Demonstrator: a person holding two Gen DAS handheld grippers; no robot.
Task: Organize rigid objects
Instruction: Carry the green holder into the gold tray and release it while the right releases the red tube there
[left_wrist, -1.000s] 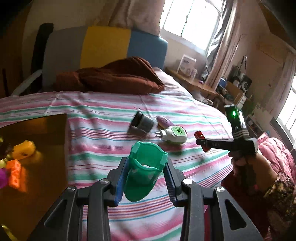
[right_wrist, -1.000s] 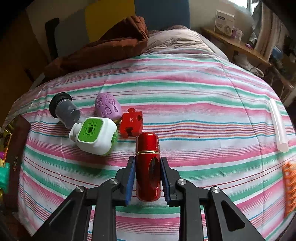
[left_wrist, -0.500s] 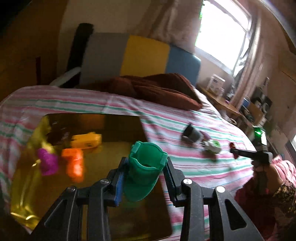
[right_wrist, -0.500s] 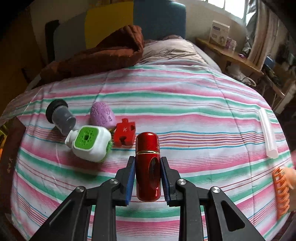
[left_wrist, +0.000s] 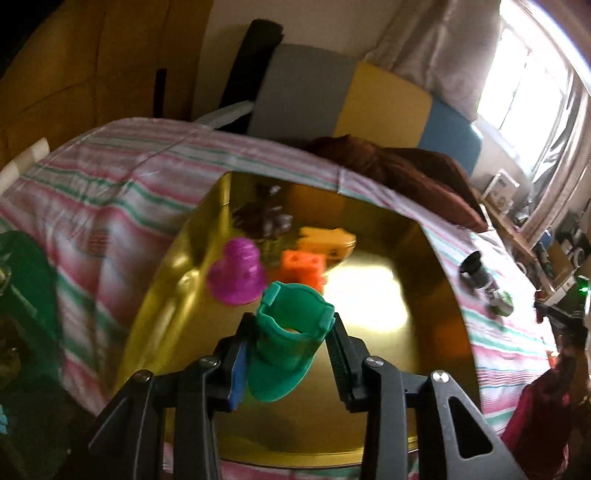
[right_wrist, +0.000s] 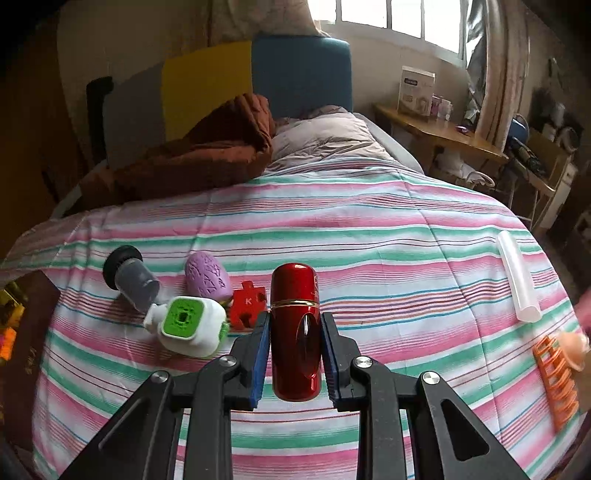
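Observation:
My left gripper (left_wrist: 288, 332) is shut on a green plastic cup-shaped piece (left_wrist: 286, 350) and holds it above a shiny gold tray (left_wrist: 424, 354) on the striped bed. The tray holds a purple piece (left_wrist: 238, 277), an orange block (left_wrist: 303, 266) and a yellow-orange piece (left_wrist: 327, 240). My right gripper (right_wrist: 295, 328) is shut on a red glossy cylinder (right_wrist: 295, 328) held above the bed. On the bed to its left lie a grey capped bottle (right_wrist: 131, 277), a purple egg (right_wrist: 207, 277), a white-and-green device (right_wrist: 192, 326) and a red puzzle piece (right_wrist: 248, 303).
A brown blanket (right_wrist: 199, 155) lies at the head of the bed. A clear tube (right_wrist: 517, 277) and an orange comb-like piece (right_wrist: 557, 380) lie at the right edge. A wooden side table (right_wrist: 443, 136) with boxes stands beyond the bed.
My left gripper has swung left with the green piece, from over the striped bedding to over the gold tray. My right gripper has risen a little with the red cylinder.

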